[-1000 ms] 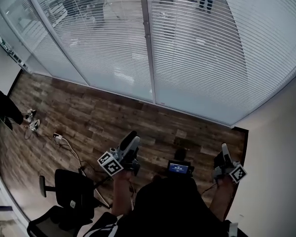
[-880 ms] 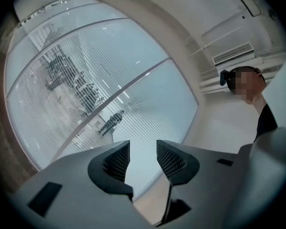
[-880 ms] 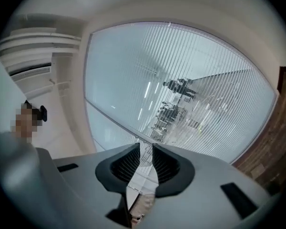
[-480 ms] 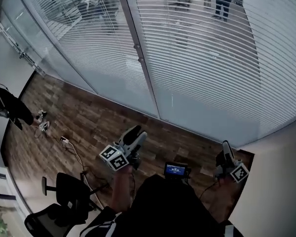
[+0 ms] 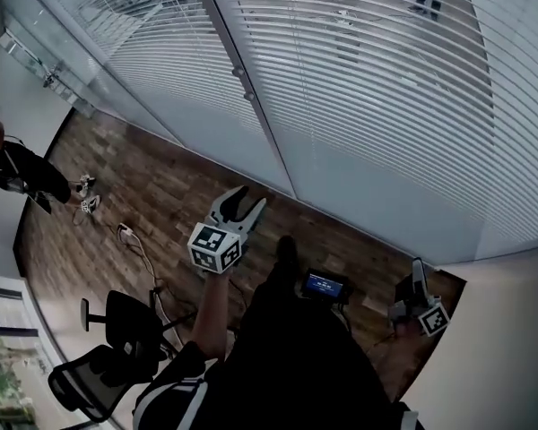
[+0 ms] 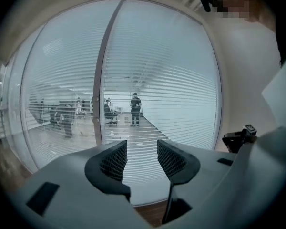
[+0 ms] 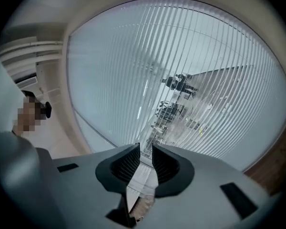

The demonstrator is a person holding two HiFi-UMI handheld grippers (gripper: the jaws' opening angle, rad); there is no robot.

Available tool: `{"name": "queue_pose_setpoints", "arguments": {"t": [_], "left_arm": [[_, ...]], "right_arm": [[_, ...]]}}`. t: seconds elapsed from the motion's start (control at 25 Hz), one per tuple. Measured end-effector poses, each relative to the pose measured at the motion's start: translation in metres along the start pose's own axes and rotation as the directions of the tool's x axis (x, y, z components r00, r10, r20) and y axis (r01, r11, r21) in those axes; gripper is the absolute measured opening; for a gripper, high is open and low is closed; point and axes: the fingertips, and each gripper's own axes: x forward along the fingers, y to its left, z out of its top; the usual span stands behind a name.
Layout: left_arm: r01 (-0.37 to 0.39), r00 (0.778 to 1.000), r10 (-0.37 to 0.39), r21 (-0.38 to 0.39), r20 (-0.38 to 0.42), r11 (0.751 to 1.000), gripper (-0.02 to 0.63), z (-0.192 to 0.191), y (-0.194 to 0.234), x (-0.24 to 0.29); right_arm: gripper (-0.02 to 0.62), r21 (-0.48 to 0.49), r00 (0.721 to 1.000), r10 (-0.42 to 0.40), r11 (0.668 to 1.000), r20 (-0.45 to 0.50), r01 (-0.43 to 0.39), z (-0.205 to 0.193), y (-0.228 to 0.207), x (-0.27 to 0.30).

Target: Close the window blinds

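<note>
The blinds (image 5: 386, 88) hang across the glass wall straight ahead and reach nearly down to the floor (image 5: 161, 195). Their slats are tilted open enough that I can see the office beyond, with a person (image 6: 135, 108) standing out there. A slim post (image 5: 247, 97) splits the glazing into two panes.

The left gripper (image 5: 242, 200) is raised toward the glass near that post without touching anything. Its jaws are opening, and in its own view the left gripper (image 6: 142, 151) has nothing between the pads, only blinds (image 6: 171, 104) behind the gap.

The right gripper (image 5: 418, 269) hangs low by the right wall, well apart from the left one. From its own view the right gripper (image 7: 146, 159) is released, with a narrow gap between the pads and nothing in it, pointing up at the blinds (image 7: 181, 80).

A small lit screen (image 5: 325, 285) sits at the person's front. A black chair (image 5: 117, 348) stands to the left, with a cable (image 5: 125, 234) lying on the floor near it.
</note>
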Motion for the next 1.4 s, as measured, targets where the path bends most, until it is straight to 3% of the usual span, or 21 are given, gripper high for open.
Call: {"name": "queue_pose_setpoints", "arguments": {"t": [0.12, 0.28, 0.44, 0.6, 0.68, 0.76, 0.88, 1.0, 1.12, 1.2, 1.32, 1.4], "left_arm": [[-0.035, 0.999, 0.035, 0.074, 0.002, 0.997, 0.213, 0.021, 0.018, 0.023], [-0.064, 0.998, 0.061, 0.120, 0.024, 0.991, 0.252, 0.019, 0.060, 0.073], [-0.116, 0.993, 0.109, 0.165, 0.046, 0.979, 0.253, 0.038, 0.105, 0.120], [-0.144, 0.990, 0.140, 0.223, 0.033, 0.964, 0.253, 0.067, 0.125, 0.142], [-0.133, 0.991, 0.131, 0.208, 0.020, 0.969, 0.253, 0.062, 0.140, 0.154], [-0.122, 0.992, 0.120, 0.139, 0.023, 0.983, 0.253, 0.055, 0.157, 0.165], [-0.086, 0.994, 0.090, -0.069, 0.054, 0.994, 0.253, 0.044, 0.179, 0.179], [-0.018, 0.993, 0.049, -0.278, 0.105, 0.960, 0.253, 0.037, 0.194, 0.189], [0.051, 0.986, 0.016, -0.387, 0.167, 0.921, 0.252, 0.038, 0.201, 0.195], [0.045, 0.985, 0.019, -0.352, 0.174, 0.935, 0.252, 0.039, 0.200, 0.197], [-0.018, 0.990, 0.043, -0.181, 0.135, 0.983, 0.244, 0.037, 0.195, 0.200], [-0.065, 0.991, 0.072, -0.061, 0.111, 0.996, 0.198, 0.037, 0.194, 0.198]], "right_arm": [[0.071, -0.032, 1.000, -0.006, 0.999, 0.021, 0.007, 0.018, 0.001, 0.010], [0.069, -0.083, 0.993, -0.054, 0.995, 0.102, 0.063, 0.028, -0.023, 0.013], [0.069, -0.059, 0.974, -0.120, 0.989, 0.190, 0.134, 0.042, -0.031, 0.024], [0.070, -0.074, 0.968, -0.162, 0.981, 0.189, 0.179, 0.057, -0.009, 0.037], [0.070, -0.090, 0.967, -0.174, 0.977, 0.185, 0.193, 0.054, -0.007, 0.051], [0.070, -0.095, 0.966, -0.184, 0.975, 0.181, 0.203, 0.048, -0.007, 0.069], [0.070, -0.100, 0.968, -0.193, 0.972, 0.161, 0.210, 0.035, -0.002, 0.096], [0.069, -0.114, 0.970, -0.201, 0.969, 0.138, 0.217, 0.023, 0.008, 0.122], [0.071, -0.129, 0.965, -0.224, 0.962, 0.136, 0.241, 0.016, 0.014, 0.136], [0.071, -0.131, 0.958, -0.244, 0.956, 0.148, 0.264, 0.011, 0.016, 0.136], [0.070, -0.113, 0.950, -0.269, 0.951, 0.159, 0.288, 0.004, 0.014, 0.130], [0.069, -0.106, 0.950, -0.273, 0.951, 0.154, 0.291, 0.001, 0.013, 0.129]]}}
